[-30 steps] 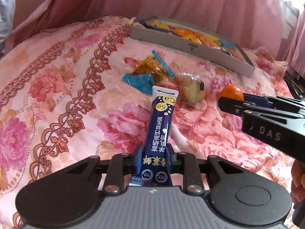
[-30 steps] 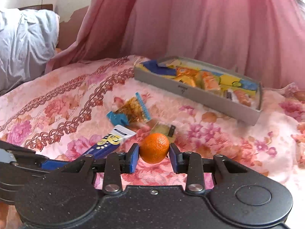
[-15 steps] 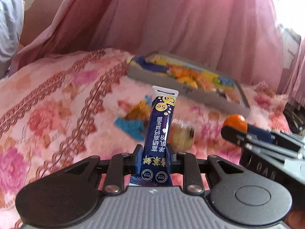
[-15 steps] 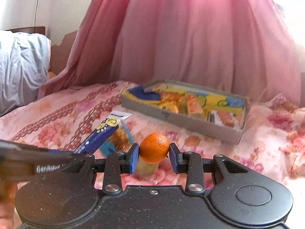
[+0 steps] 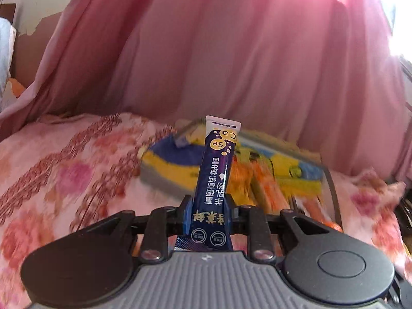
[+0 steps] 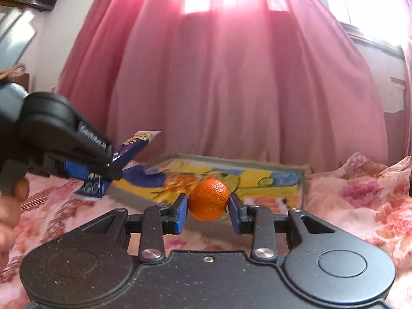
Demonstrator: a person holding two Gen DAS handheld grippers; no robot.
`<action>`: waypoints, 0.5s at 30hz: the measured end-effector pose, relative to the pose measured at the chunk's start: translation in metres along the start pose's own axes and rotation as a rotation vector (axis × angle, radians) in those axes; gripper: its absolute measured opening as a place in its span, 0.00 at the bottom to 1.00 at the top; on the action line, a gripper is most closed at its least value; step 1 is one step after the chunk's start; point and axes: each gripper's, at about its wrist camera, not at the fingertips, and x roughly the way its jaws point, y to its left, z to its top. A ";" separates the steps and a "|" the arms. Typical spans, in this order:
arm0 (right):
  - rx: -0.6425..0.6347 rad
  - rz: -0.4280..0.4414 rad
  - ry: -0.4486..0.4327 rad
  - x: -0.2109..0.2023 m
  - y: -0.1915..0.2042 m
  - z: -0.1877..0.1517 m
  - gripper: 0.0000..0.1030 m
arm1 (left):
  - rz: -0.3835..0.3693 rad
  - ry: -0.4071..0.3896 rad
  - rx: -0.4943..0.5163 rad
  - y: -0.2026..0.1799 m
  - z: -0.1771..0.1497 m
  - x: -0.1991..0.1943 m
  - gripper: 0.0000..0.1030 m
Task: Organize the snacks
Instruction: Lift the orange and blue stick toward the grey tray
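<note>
My left gripper [image 5: 209, 215] is shut on a dark blue stick sachet [image 5: 217, 170] with yellow print, which points up and forward. Behind it lies a grey tray [image 5: 164, 177] full of yellow, blue and orange snack packs, blurred by motion. My right gripper [image 6: 208, 212] is shut on a small orange mandarin [image 6: 209, 199]. In the right wrist view the left gripper [image 6: 110, 170] hangs at the left with the sachet [image 6: 131, 149], just over the near left corner of the grey tray [image 6: 302, 182].
The tray rests on a pink floral bedspread [image 5: 64, 175]. A pink curtain [image 6: 231, 90] hangs close behind the tray, with bright window light through it. A person's hand [image 6: 10, 206] holds the left gripper at the left edge.
Both grippers have lifted from the loose snacks and moved forward to the tray, each keeping its hold. The snacks on the bedspread have dropped out of view.
</note>
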 end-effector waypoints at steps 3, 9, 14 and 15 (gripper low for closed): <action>0.013 -0.024 -0.016 0.018 -0.008 0.000 0.35 | 0.013 -0.006 0.002 -0.006 0.010 0.025 0.26; 0.090 -0.067 -0.001 0.044 -0.019 -0.009 0.35 | 0.052 -0.026 0.019 -0.014 0.016 0.073 0.26; 0.106 -0.053 0.047 0.060 -0.020 -0.020 0.35 | 0.081 -0.004 -0.031 -0.014 0.014 0.099 0.26; 0.110 -0.053 0.048 0.061 -0.019 -0.022 0.35 | 0.086 -0.005 -0.032 -0.013 0.012 0.103 0.26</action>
